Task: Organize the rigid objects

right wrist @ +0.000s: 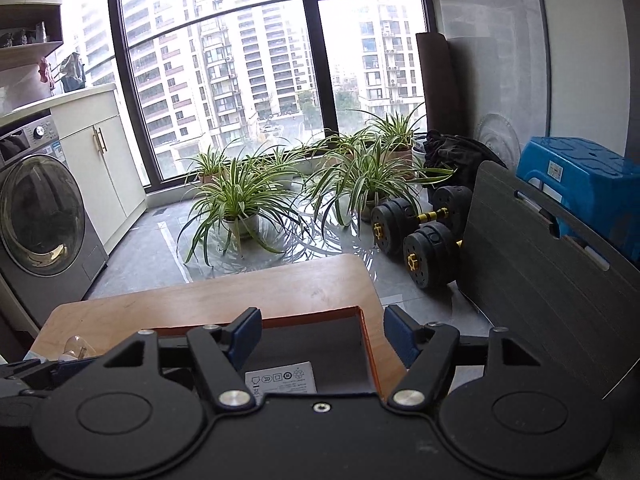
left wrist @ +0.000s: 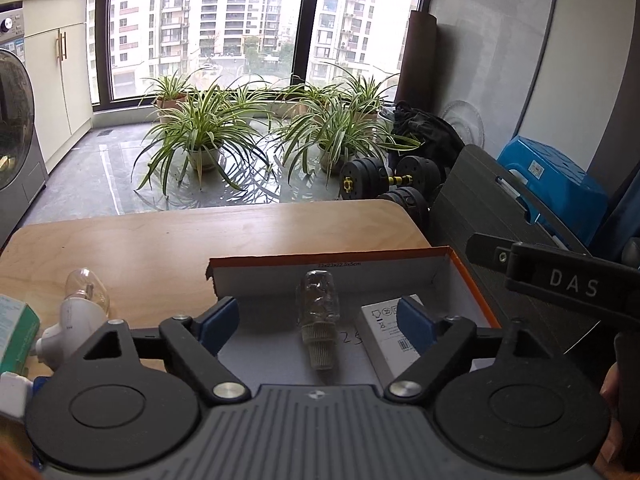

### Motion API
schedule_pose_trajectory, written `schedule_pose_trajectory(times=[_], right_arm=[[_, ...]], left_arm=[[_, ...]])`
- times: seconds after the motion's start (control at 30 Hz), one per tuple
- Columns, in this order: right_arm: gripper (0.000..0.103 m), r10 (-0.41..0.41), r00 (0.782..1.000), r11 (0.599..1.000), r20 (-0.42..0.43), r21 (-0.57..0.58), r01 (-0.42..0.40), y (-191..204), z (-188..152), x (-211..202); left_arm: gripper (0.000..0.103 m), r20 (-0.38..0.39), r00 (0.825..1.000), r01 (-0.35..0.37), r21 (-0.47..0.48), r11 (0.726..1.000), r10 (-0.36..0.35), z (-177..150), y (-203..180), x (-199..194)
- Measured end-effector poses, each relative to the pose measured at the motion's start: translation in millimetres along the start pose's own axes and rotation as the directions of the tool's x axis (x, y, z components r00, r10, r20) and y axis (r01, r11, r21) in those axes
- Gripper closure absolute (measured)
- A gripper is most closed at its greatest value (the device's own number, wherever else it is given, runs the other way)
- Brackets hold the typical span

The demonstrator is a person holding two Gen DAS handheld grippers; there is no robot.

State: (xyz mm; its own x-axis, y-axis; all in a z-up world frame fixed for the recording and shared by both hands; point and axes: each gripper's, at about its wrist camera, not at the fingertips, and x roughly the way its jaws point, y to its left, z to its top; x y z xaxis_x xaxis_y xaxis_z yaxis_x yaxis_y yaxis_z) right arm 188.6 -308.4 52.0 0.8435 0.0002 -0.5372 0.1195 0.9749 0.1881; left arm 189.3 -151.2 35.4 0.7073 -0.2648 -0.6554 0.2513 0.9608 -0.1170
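An open cardboard box [left wrist: 472, 280] with an orange rim lies on the wooden table [left wrist: 160, 240]. Inside it lie a clear bulb [left wrist: 318, 312] with a ribbed base and a flat white labelled pack [left wrist: 390, 334]. My left gripper [left wrist: 318, 324] is open and empty, its jaws wide on either side of the bulb, above the box. My right gripper [right wrist: 320, 336] is open and empty above the box's right wall [right wrist: 370, 344]; the white pack [right wrist: 280, 380] shows below it. A second clear bulb [left wrist: 86, 290] and a white bulb [left wrist: 68, 326] lie on the table left of the box.
A green-and-white carton [left wrist: 16, 332] sits at the table's left edge. The right gripper's black body [left wrist: 560, 280] is at the right of the left view. Beyond the table are potted plants [left wrist: 200, 132], dumbbells [right wrist: 416, 232], a dark board [right wrist: 540, 272], a blue stool [right wrist: 580, 184] and a washing machine [right wrist: 40, 220].
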Motion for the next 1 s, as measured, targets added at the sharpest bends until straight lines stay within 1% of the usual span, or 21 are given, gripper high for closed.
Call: schedule_pose_trajectory(times=[0.07, 0.13, 0.27, 0.33, 0.43, 0.53, 0.73, 0.9, 1.0], right_arm=[[0.02, 0.014, 1.0, 1.0, 0.0, -0.01, -0.014, 2.7, -3.3, -6.7], [0.017, 0.024, 1.0, 0.999, -0.001, -0.033, -0.024, 7.6, -7.0, -14.2], [0.015, 0.002, 1.0, 0.996, -0.004, -0.084, -0.002, 20.0, -14.5, -27.1], [0.015, 0.005, 1.0, 0.997, -0.012, -0.082, -0.006, 23.2, -18.4, -35.0], [0.014, -0.009, 1.0, 0.997, -0.024, -0.074, 0.007, 24.5, -25.6, -45.7], [0.013, -0.023, 0.999, 0.998, -0.027, -0.061, 0.021, 22.1, -29.1, -56.2], [0.012, -0.043, 0.999, 0.998, -0.026, -0.04, 0.042, 17.6, -34.5, -76.2], [0.011, -0.049, 0.998, 0.998, -0.032, -0.045, 0.047, 23.6, -41.2, -88.2], [0.007, -0.055, 0.998, 0.997, -0.025, -0.047, 0.053, 27.4, -44.2, -94.0]], left_arm=[[0.009, 0.001, 1.0, -0.019, -0.004, 1.0, 0.019, -2.8, 3.8, -9.3], [0.008, -0.01, 0.999, -0.044, -0.016, 0.999, 0.044, -5.1, 8.0, -16.2], [0.007, -0.018, 0.998, -0.061, -0.034, 0.998, 0.061, -10.5, 13.8, -29.3], [0.005, -0.001, 0.998, -0.061, -0.034, 0.998, 0.061, -13.2, 14.7, -34.4], [0.001, -0.015, 0.997, -0.079, -0.042, 0.996, 0.079, -14.8, 14.5, -38.7], [0.0, -0.007, 0.996, -0.087, -0.054, 0.995, 0.086, -15.4, 12.6, -44.0], [0.0, 0.003, 0.996, -0.088, -0.03, 0.996, 0.088, -20.9, 11.3, -55.7], [0.0, 0.002, 0.996, -0.084, -0.039, 0.996, 0.084, -28.4, 14.0, -64.1], [0.0, -0.022, 0.998, -0.064, -0.04, 0.997, 0.063, -34.0, 16.0, -68.0]])
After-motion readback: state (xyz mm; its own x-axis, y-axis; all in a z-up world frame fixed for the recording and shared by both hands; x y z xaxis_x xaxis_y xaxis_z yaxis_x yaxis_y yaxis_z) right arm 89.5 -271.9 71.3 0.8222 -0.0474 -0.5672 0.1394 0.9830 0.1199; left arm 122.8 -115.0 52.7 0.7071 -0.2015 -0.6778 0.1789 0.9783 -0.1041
